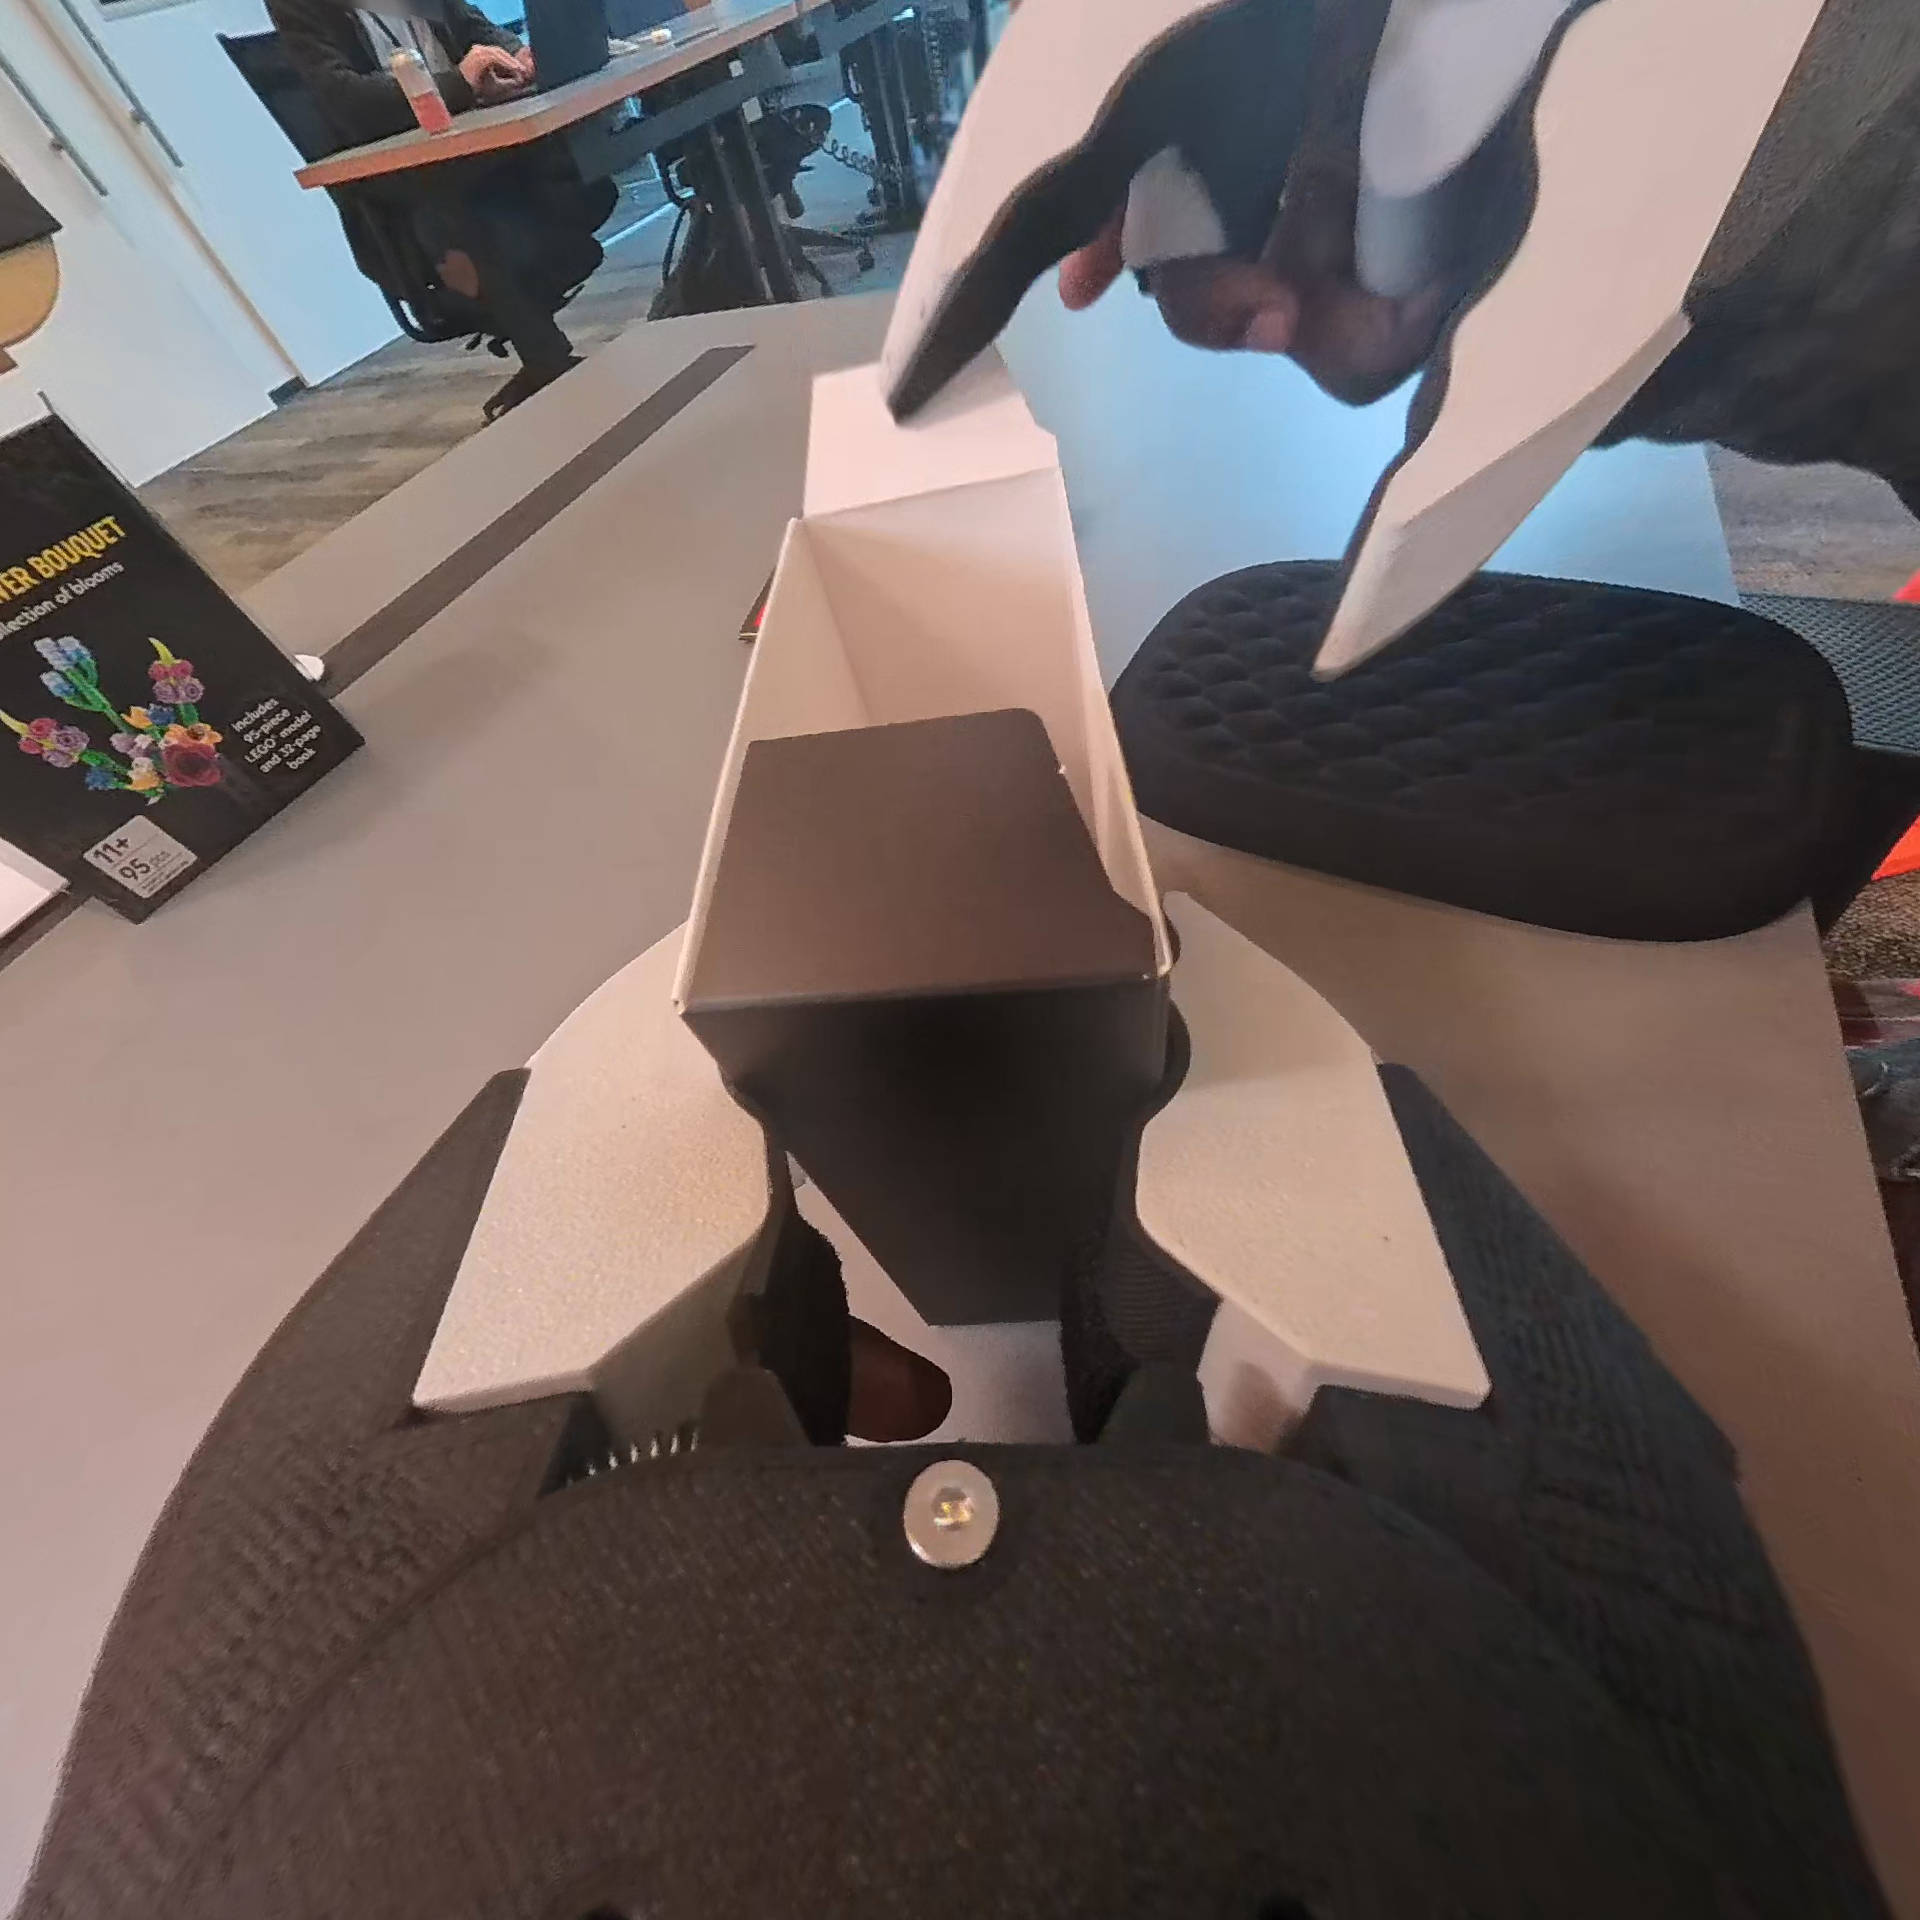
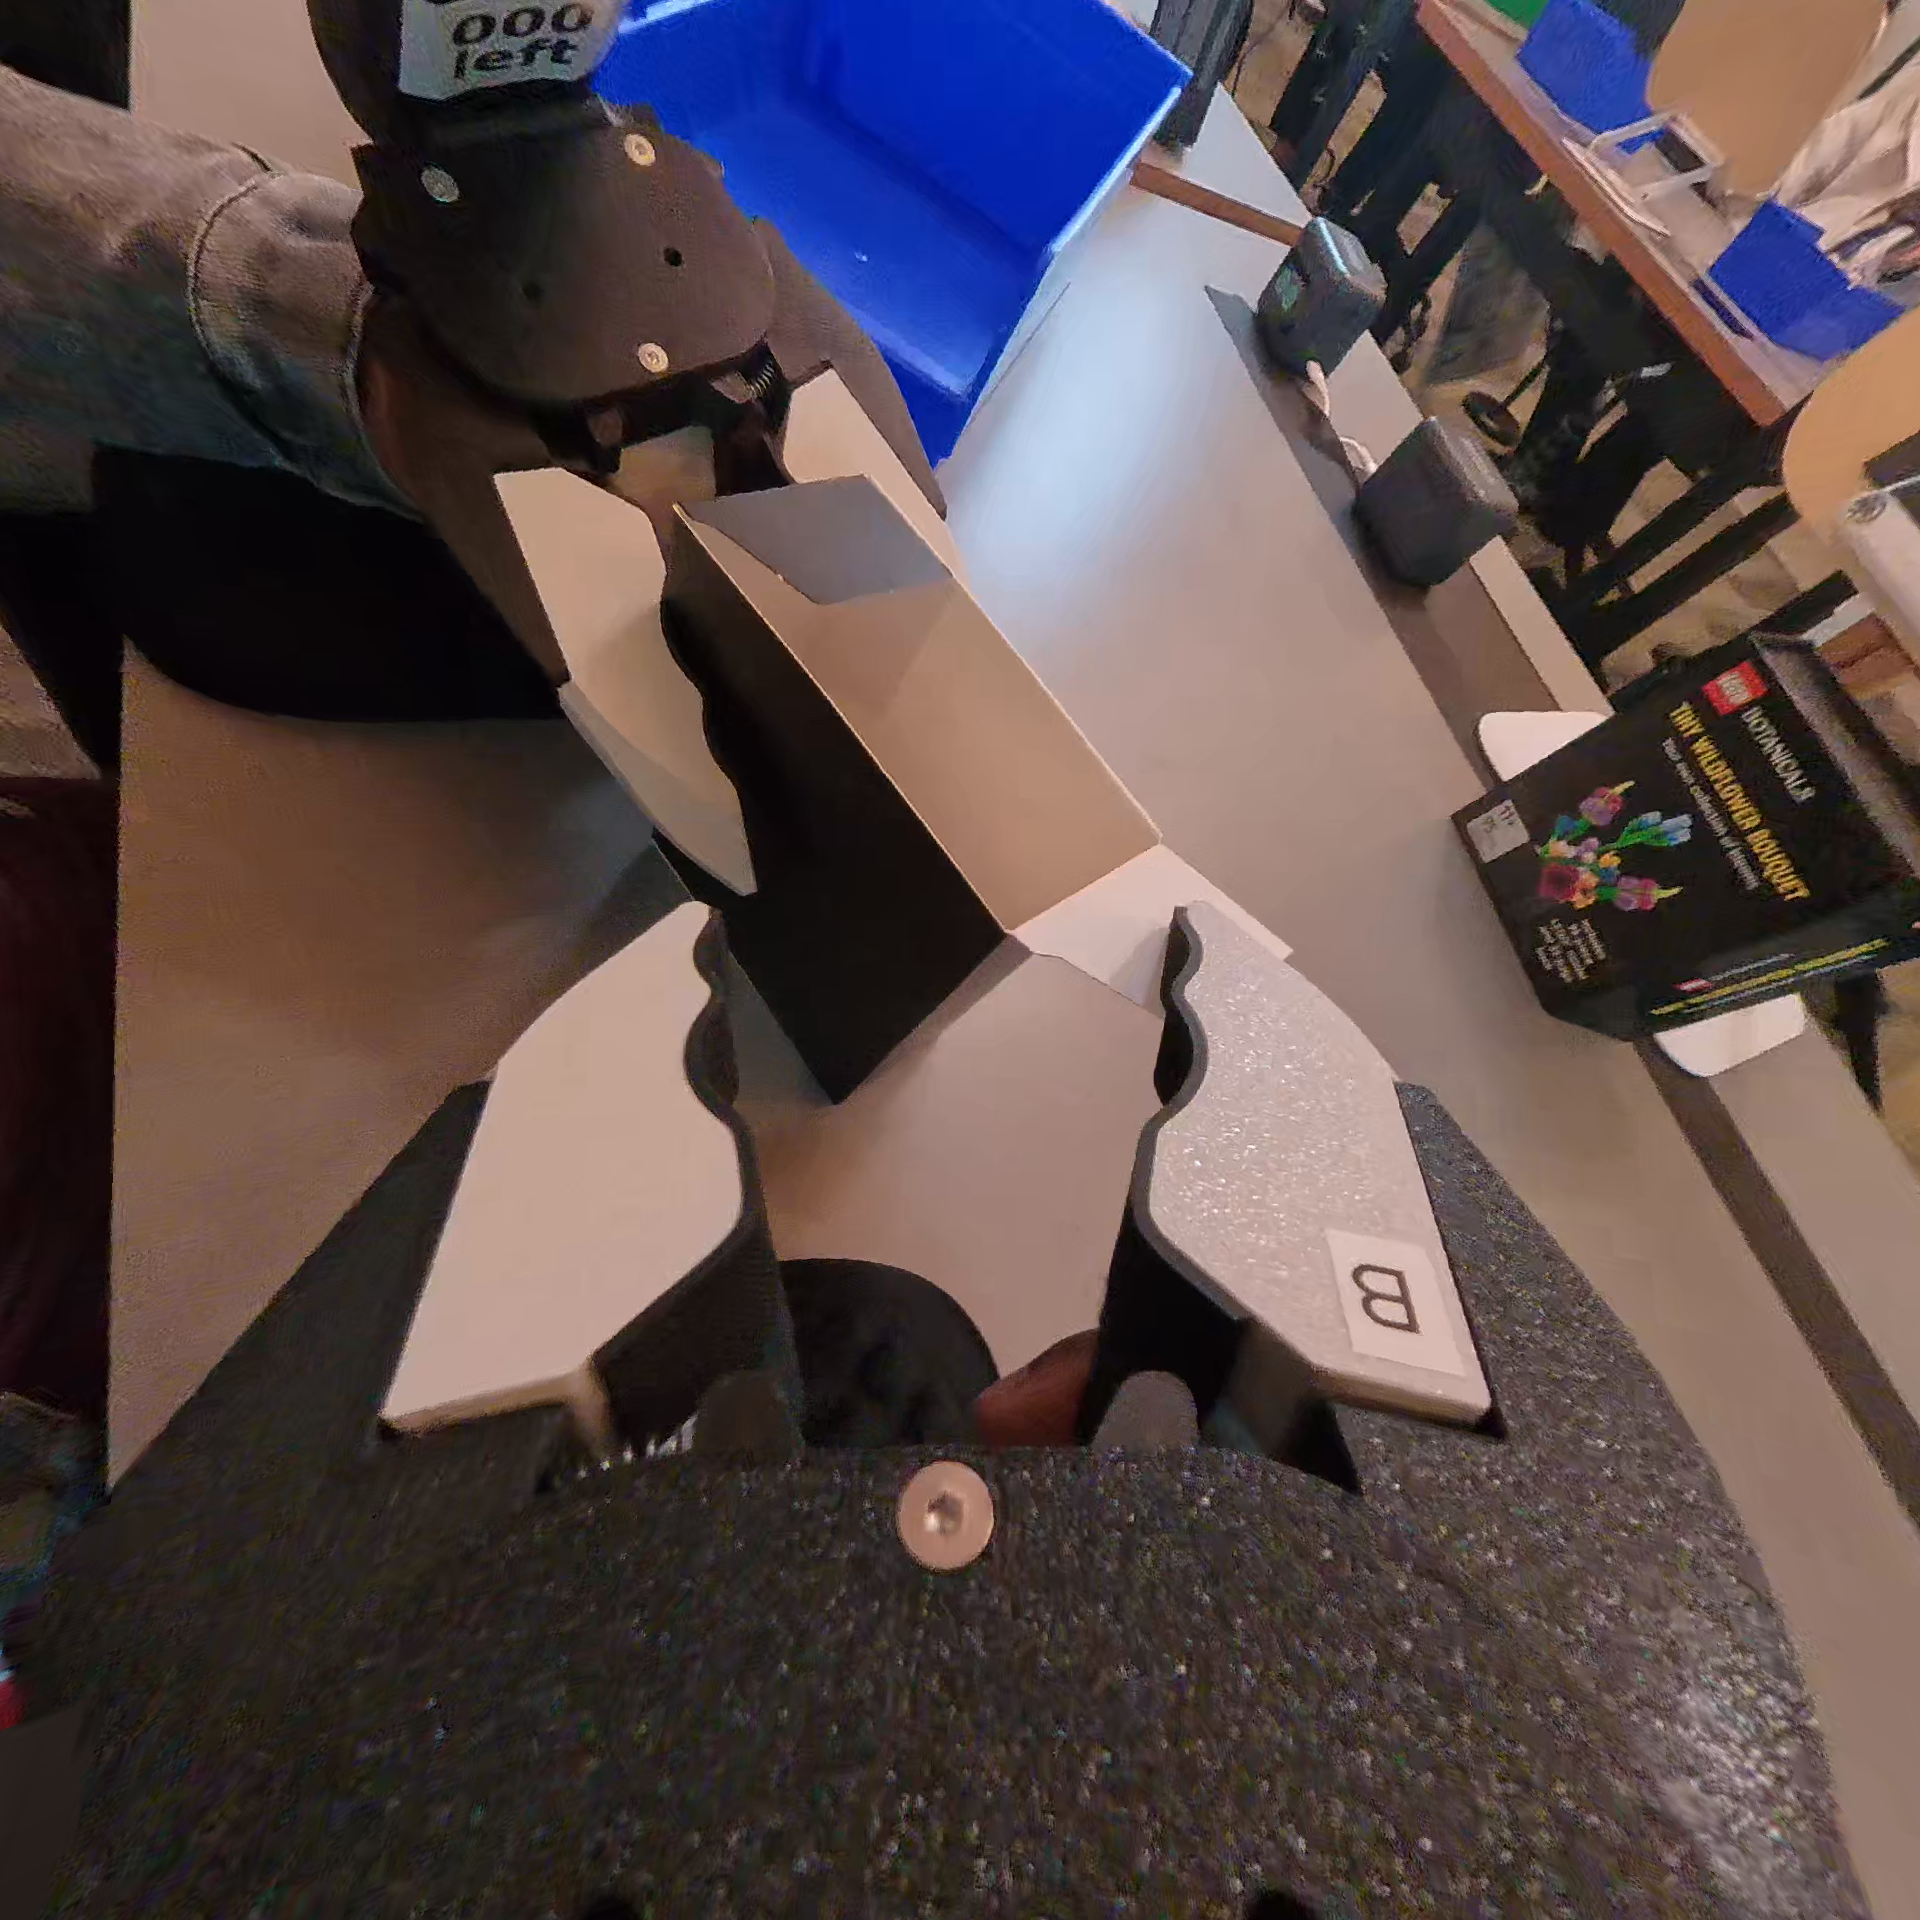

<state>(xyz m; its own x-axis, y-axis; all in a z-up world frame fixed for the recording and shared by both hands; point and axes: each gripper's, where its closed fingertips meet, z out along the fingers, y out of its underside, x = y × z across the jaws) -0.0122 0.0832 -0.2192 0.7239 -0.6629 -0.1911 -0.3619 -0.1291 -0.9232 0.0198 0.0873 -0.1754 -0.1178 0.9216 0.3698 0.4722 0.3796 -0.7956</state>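
My left gripper [image 1: 925,935] is shut on a long carton [image 1: 914,852], black outside and white inside, gripping its near end by both sides. The carton's top is open and a white flap [image 1: 925,457] sticks out at the far end. In the right wrist view the left gripper's near finger [image 2: 644,727] presses on the carton's black side [image 2: 852,862]. My right gripper [image 2: 945,935] is open and holds nothing. Its right finger [image 2: 1247,987] lies by the white flap [image 2: 1101,935]. In the left wrist view the right gripper [image 1: 1122,530] has one fingertip [image 1: 914,384] on that flap.
The grey table [image 1: 364,1039] carries a black box printed with flowers [image 1: 135,707], also seen in the right wrist view [image 2: 1683,862]. A black padded chair seat [image 1: 1507,748] is at its right edge. A blue bin [image 2: 914,187] and two small dark blocks [image 2: 1434,499] stand farther off.
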